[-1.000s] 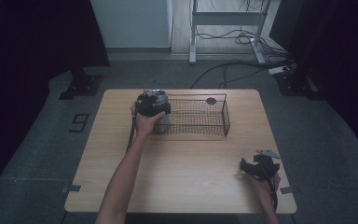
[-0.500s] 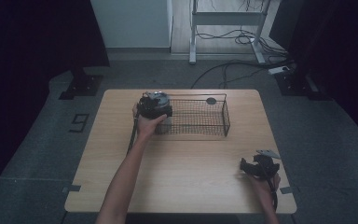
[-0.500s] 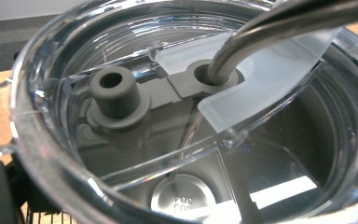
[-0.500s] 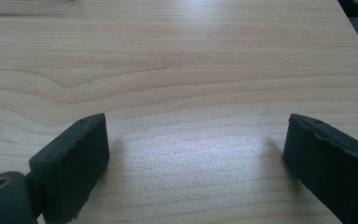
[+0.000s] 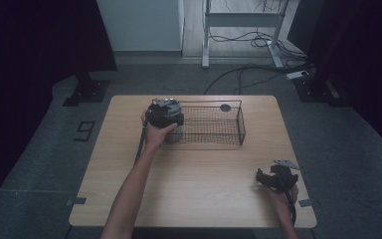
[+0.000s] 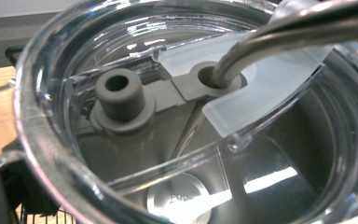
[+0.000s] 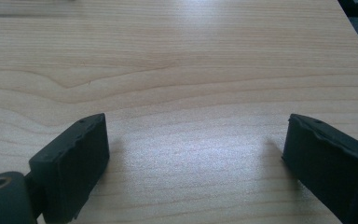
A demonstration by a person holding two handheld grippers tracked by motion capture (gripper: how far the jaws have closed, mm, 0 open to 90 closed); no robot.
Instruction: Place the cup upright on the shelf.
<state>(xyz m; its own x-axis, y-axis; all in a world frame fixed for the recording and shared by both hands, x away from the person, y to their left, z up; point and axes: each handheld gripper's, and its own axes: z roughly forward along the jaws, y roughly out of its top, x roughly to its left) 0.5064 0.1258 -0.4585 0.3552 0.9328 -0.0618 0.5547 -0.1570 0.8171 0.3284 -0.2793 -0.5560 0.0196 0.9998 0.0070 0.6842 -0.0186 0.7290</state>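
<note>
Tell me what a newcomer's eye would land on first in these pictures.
First comes the clear plastic tumbler lid with a metal straw through its hole, seen close up in the left gripper view. In the high view, the black wire basket stands at the far side of the light wooden table, with the left tongs at its left end. The right tongs hover open over bare wood near the table's right corner.

A dark figure reading "9" lies on the grey floor left of the table; nothing else is legible.
</note>
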